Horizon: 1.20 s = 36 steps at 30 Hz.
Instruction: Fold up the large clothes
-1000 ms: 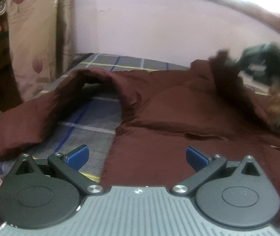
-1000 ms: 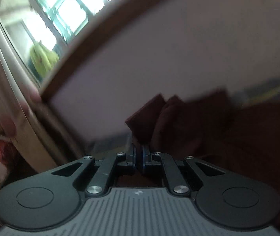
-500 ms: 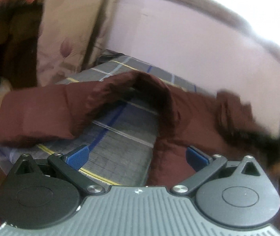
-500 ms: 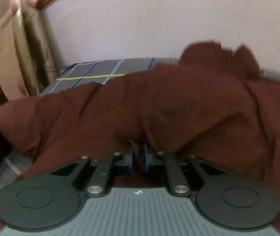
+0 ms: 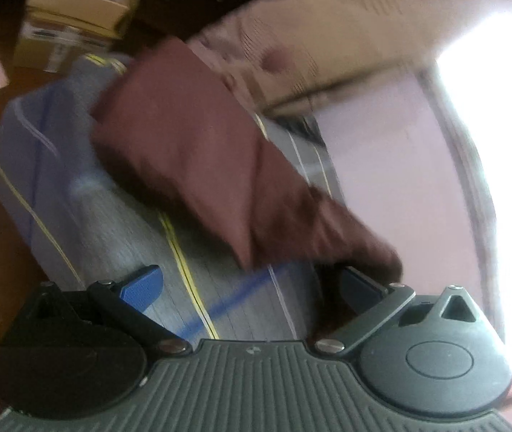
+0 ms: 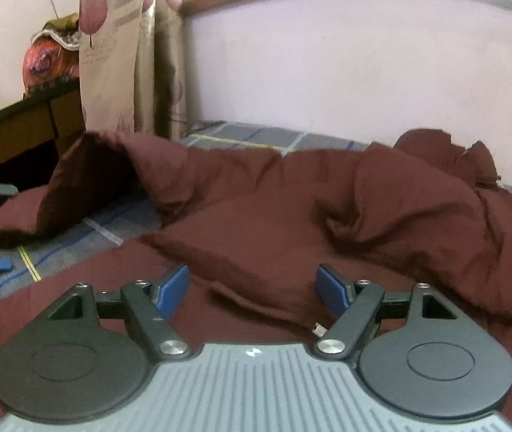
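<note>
A large dark maroon padded jacket (image 6: 327,223) lies spread and rumpled over a bed with a grey plaid sheet (image 6: 119,223). My right gripper (image 6: 252,288) is open and empty just above the jacket's body. One sleeve (image 6: 86,176) stretches left toward the bed corner. In the blurred, tilted left wrist view that sleeve (image 5: 198,151) runs across the sheet (image 5: 119,230). My left gripper (image 5: 248,288) is open over the sheet, its right finger close to the sleeve's near end.
A pink wall (image 6: 363,72) and a window sill run behind the bed. A patterned curtain (image 6: 112,54) hangs at the left. A dark cabinet (image 6: 22,122) stands beyond the bed's left corner, and cardboard boxes (image 5: 68,25) sit on the floor there.
My right gripper opened and let go of the jacket fabric it was pinching. My left gripper swung left and tilted toward the sleeve at the bed's corner, still open.
</note>
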### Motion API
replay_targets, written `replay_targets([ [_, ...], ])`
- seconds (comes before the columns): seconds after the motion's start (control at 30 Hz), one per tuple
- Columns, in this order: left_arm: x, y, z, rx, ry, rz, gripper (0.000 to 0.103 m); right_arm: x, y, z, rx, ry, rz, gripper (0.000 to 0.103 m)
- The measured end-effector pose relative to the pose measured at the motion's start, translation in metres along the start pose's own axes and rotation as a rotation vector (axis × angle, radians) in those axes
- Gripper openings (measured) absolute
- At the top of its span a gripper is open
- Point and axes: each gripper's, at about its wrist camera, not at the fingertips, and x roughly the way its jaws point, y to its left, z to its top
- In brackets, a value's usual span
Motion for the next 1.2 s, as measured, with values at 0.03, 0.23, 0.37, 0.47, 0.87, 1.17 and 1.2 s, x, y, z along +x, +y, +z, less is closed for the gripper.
replay_targets([
  [0.03, 0.000, 0.003, 0.005, -0.021, -0.016, 0.005, 0.103, 0.004, 0.000, -0.002, 0.003, 0.001, -0.001, 0.078],
  [0.23, 0.010, 0.008, 0.026, -0.058, -0.109, 0.006, 0.102, 0.009, -0.006, -0.006, 0.063, 0.011, -0.004, 0.078],
  [0.37, 0.017, 0.007, 0.033, -0.046, -0.130, 0.021, 0.066, 0.009, -0.007, -0.010, 0.084, 0.009, -0.009, 0.078],
  [0.47, 0.033, 0.000, 0.044, 0.019, -0.082, 0.080, 0.014, 0.007, -0.008, -0.011, 0.091, 0.007, -0.011, 0.078],
  [0.87, 0.002, -0.188, 0.041, 0.392, -0.266, -0.157, 0.013, -0.056, -0.055, -0.002, 0.320, -0.136, 0.003, 0.078],
  [1.17, 0.005, -0.345, -0.084, 0.655, -0.125, -0.480, 0.013, -0.119, -0.121, -0.015, 0.445, -0.258, -0.098, 0.078],
  [1.2, 0.009, -0.357, -0.105, 0.680, -0.082, -0.512, 0.013, -0.124, -0.130, -0.019, 0.471, -0.267, -0.112, 0.078],
])
